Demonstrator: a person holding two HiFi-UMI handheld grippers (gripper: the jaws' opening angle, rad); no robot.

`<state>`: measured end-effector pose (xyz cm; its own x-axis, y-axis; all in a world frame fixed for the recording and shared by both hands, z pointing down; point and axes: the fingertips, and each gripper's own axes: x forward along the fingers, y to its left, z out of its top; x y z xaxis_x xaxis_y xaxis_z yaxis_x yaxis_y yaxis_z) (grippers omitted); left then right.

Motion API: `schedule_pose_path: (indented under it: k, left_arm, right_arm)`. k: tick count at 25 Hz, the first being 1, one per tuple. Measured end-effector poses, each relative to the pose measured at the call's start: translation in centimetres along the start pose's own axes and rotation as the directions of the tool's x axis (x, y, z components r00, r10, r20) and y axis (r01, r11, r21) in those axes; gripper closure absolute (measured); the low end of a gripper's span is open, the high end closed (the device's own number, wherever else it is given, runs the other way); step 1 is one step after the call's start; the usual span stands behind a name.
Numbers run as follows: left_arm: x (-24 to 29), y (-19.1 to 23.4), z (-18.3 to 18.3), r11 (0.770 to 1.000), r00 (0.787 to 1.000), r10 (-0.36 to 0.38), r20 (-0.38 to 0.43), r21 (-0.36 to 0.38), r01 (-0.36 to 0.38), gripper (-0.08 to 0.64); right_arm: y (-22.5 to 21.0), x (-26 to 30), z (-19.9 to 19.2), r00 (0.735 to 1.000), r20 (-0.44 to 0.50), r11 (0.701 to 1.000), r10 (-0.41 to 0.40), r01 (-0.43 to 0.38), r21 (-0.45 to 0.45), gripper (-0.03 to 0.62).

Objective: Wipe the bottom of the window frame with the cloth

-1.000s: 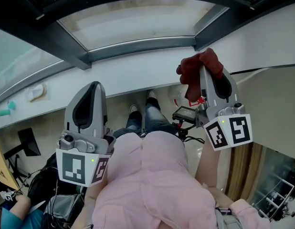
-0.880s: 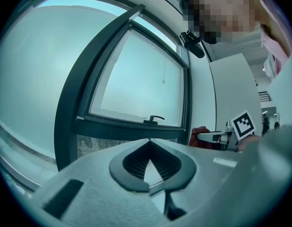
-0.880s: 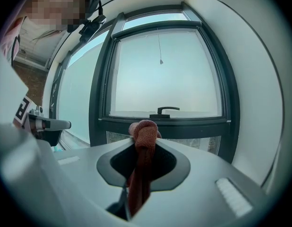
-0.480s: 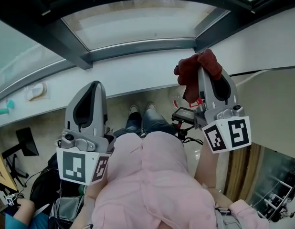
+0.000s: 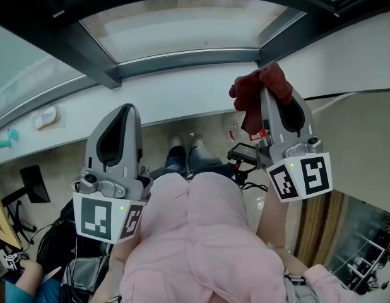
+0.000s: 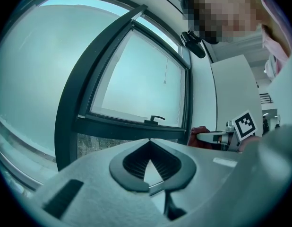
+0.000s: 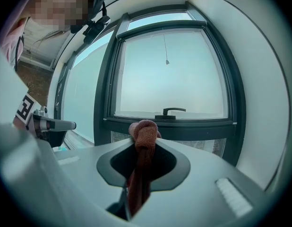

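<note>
Here, my right tool (image 5: 265, 92) pinches the dark red cloth (image 7: 143, 135). The jaws are clamped on its middle, so a bunched knob pokes past the tips and the rest hangs back between them. My left tool (image 6: 148, 142) is pressed together on nothing, at 10 o'clock in the head view. The cloth sits at 2 o'clock there, apparently short of the window frame (image 7: 198, 130), whose dark bottom rail runs across at 12 o'clock. I judge the cloth soft, light and limp: it should fold under pressure rather than scrape, so a hold close behind the knob looks right, though a loose tail could drag. In the right gripper view the window handle (image 7: 170, 111) stands on the rail dead ahead and may snag. The frame's corner and the white wall (image 7: 259, 103) close in at 3 o'clock, while the rail runs free toward 9 o'clock.
</note>
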<state>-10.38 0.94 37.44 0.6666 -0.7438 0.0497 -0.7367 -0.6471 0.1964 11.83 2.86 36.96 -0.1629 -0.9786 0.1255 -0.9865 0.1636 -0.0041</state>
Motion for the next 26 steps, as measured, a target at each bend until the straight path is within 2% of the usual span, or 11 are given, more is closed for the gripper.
schedule_pose_path:
  k: [11, 26]
  left_arm:
    - [0.6, -2.4, 0.2, 0.999, 1.0, -0.02, -0.001, 0.027, 0.02, 0.565]
    - [0.6, -2.0, 0.4, 1.0, 1.0, 0.005, 0.001, 0.025, -0.005, 0.565]
  right_arm:
    - [-0.4, -0.6, -0.8, 1.0, -0.005, 0.999, 0.031, -0.031, 0.024, 0.531]
    - [-0.5, 0.2, -1.0, 0.999, -0.019, 0.998, 0.045, -0.044, 0.035, 0.531]
